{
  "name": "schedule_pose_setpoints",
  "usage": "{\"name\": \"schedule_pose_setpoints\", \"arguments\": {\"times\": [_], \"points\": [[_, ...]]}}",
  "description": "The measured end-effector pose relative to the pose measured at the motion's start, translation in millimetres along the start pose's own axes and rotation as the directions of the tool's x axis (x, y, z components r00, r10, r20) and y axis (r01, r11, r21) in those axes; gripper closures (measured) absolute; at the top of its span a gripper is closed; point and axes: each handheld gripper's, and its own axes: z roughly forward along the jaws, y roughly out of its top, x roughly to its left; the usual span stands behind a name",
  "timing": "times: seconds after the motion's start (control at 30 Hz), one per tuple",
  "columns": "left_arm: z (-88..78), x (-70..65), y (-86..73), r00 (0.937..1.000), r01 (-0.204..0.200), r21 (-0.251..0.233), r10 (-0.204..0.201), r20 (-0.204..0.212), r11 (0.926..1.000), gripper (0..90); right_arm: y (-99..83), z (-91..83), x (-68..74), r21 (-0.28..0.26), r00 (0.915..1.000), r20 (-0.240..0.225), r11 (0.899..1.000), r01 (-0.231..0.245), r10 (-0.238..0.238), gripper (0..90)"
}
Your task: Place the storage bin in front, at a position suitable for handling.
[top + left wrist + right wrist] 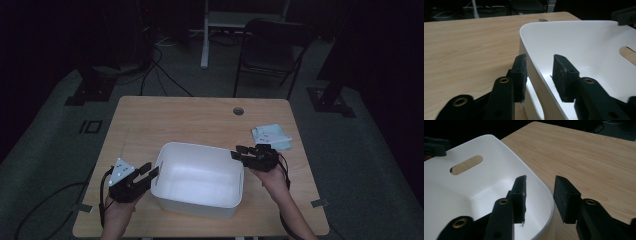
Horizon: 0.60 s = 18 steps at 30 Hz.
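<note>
High view — the white bin [200,180] sits on the near half of the wooden table [165,117], empty inside as far as the dim light shows. Your left gripper [149,171] is at the bin's left end wall, your right gripper [239,152] at its right rim. A small pale packet [272,136] lies on the table just beyond your right hand, apart from the bin. Keep both hands level with each other if you mean to lift; a bin held at two ends tips easily.

Left gripper view — the left gripper [540,72] straddles the bin's wall [534,75]: one jaw outside, one inside, released, with a visible gap on the inner side. The outer pad looks close to the wall or touching it — hard to say which. If you re-grip, seat the pads low enough that they bite flat wall, not the curved lip.

Right gripper view — the right gripper [540,192] is likewise astride the rim [546,197], jaws apart, neither pad pressing. The handle slot [466,165] shows in the far wall. If you are withdrawing, draw straight up and off so a pad does not snag the rim and drag the bin.
</note>
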Motion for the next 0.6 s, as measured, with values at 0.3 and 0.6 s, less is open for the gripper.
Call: {"name": "schedule_pose_setpoints", "arguments": {"times": [0.3, 0.6], "points": [[26.5, 16.1, 14.8, 0.9999, 0.012, 0.054, -0.013, 0.007, 0.9985, 62.6, -11.1, -6.5, 5.9, 0.027, 0.9983, 0.044, 0.999, -0.039, 0.038, 58.2], [42.4, 12.5, 20.4, 1.0, 0.007, 0.082, -0.008, 0.002, 0.9966, 74.6, -19.2, -13.4, 10.9, 0.026, 0.993, 0.075, 0.995, -0.094, 0.091, 64.3]]}}
